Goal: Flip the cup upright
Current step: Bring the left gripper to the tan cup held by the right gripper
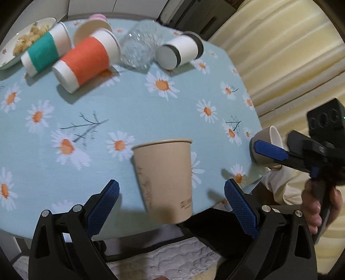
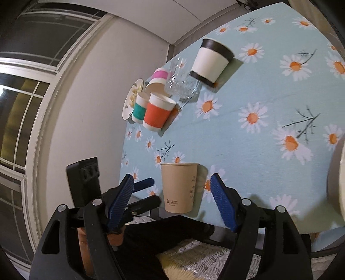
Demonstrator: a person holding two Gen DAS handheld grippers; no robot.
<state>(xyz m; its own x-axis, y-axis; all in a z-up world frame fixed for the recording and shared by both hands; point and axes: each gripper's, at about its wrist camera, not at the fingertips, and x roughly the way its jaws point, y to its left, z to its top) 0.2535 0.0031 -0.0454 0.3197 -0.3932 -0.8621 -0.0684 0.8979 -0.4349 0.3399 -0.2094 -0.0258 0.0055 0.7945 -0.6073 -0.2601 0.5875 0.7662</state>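
Observation:
A tan paper cup [image 1: 165, 178] stands upright near the table's front edge, between the open fingers of my left gripper [image 1: 171, 198], untouched. It also shows in the right wrist view [image 2: 179, 186], between the open fingers of my right gripper [image 2: 172, 198]. In the left wrist view the right gripper [image 1: 271, 150] sits at the table's right edge next to a grey and white cup [image 1: 266, 140]; whether it grips that cup is unclear.
At the far side lie several cups on their sides: green-banded [image 1: 46, 50], orange-banded [image 1: 86, 58], pink [image 1: 98, 18], black-rimmed white [image 1: 180, 50], plus a clear glass [image 1: 140, 48]. A plate of food [image 1: 13, 58] sits far left. The daisy tablecloth [image 1: 129, 103] covers the table.

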